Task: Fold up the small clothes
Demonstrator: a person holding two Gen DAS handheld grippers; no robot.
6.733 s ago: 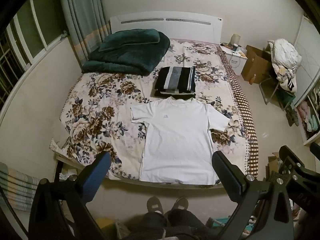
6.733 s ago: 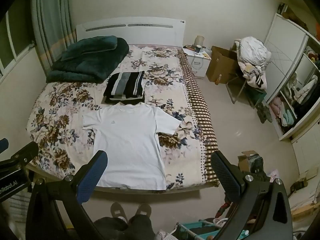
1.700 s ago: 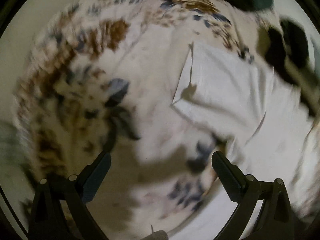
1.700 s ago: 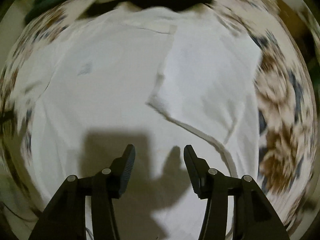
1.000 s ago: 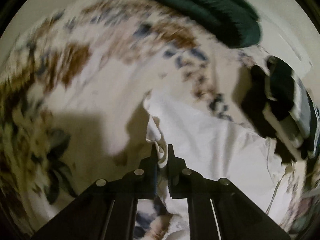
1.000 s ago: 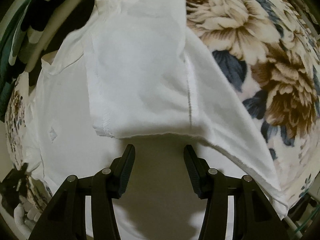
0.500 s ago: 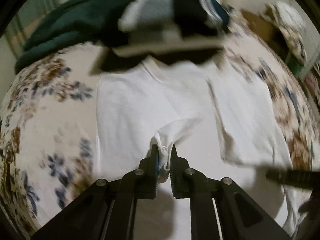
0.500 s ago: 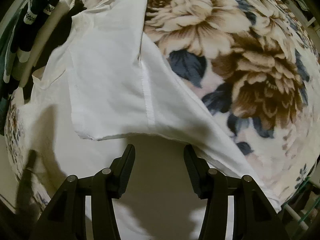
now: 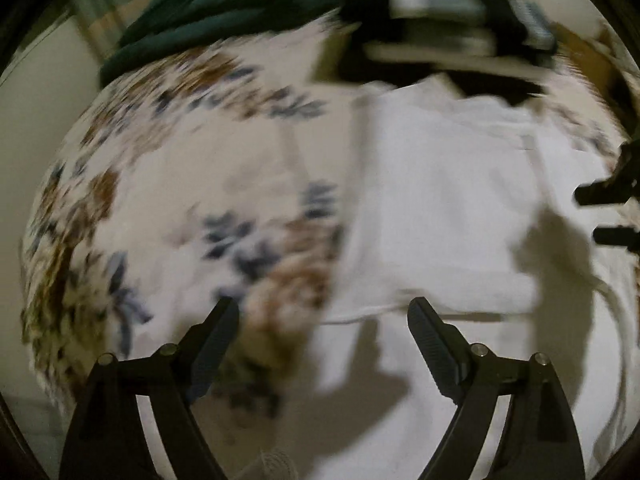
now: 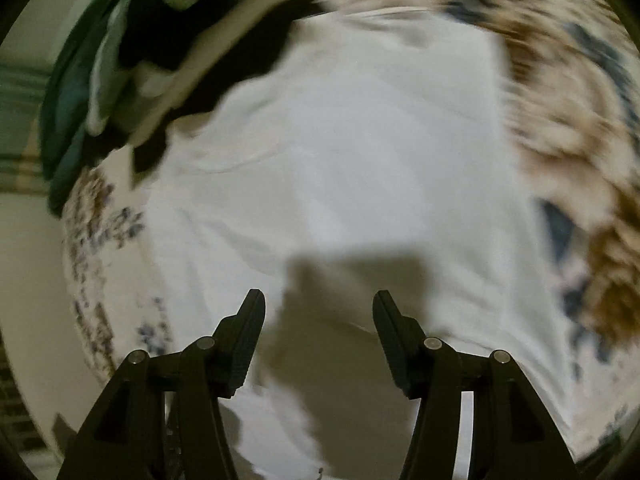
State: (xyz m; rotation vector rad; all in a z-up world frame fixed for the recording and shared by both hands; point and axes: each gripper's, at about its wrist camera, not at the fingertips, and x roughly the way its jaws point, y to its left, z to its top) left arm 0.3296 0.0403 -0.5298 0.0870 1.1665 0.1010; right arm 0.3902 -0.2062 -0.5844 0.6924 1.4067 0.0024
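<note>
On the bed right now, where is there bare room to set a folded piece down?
The floral bedspread left of the white T-shirt is bare, bordered behind by the green blanket. Crowded: the striped folded stack sits against the shirt's collar.

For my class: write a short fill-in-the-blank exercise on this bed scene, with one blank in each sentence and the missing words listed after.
1. The T-shirt lying on the bed is ____ in colour.
2. The left gripper has its jaws ____.
3. The bedspread has a ____ pattern.
4. The right gripper holds ____.

Missing words: white; open; floral; nothing
</note>
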